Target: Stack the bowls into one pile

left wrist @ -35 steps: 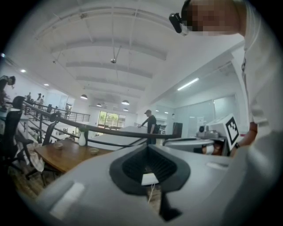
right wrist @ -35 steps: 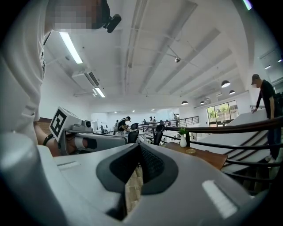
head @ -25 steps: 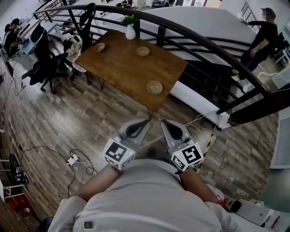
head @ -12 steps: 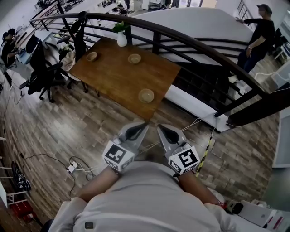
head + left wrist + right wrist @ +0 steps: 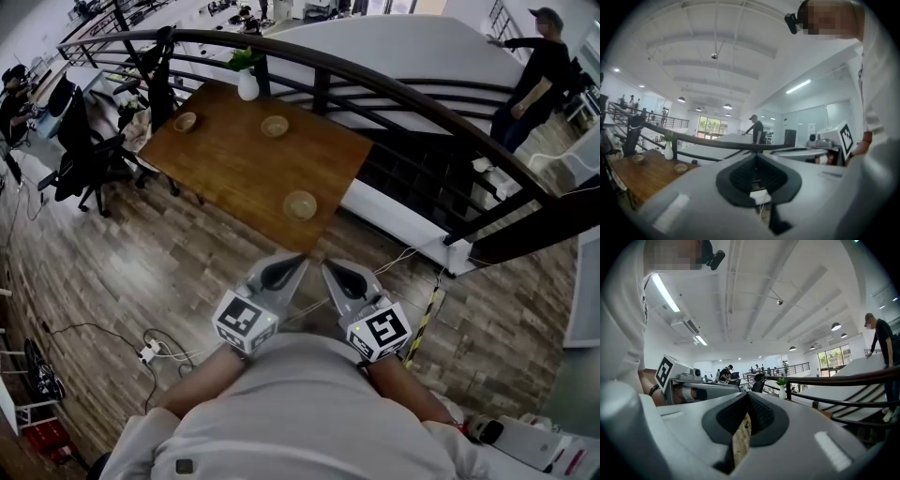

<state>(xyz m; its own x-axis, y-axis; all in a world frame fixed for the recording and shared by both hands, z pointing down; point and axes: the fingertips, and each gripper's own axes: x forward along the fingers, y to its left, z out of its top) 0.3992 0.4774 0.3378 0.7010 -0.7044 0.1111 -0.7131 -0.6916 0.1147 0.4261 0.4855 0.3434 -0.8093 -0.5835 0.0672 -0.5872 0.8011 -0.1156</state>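
Note:
Three small tan bowls sit apart on a brown wooden table (image 5: 234, 159). One bowl (image 5: 300, 204) is near the front corner, a second bowl (image 5: 275, 126) is at the back middle, and a third bowl (image 5: 186, 121) is at the back left. My left gripper (image 5: 296, 260) and right gripper (image 5: 327, 263) are held side by side close to my body, well short of the table. Both are shut with nothing in them. In the left gripper view, two bowls (image 5: 638, 158) (image 5: 680, 167) show far off past the shut left gripper (image 5: 756, 152). No bowl shows past the right gripper (image 5: 747, 394).
A white vase (image 5: 247, 85) with a plant stands at the table's back edge. A black curved railing (image 5: 403, 89) runs behind the table. Office chairs (image 5: 80, 150) stand at the left. A power strip and cables (image 5: 150, 352) lie on the wood floor. A person (image 5: 534, 70) stands at the back right.
The table and bowls have slid left and come nearer in the head view as I walk toward them. Both grippers stay shut and in the same pose before my body.

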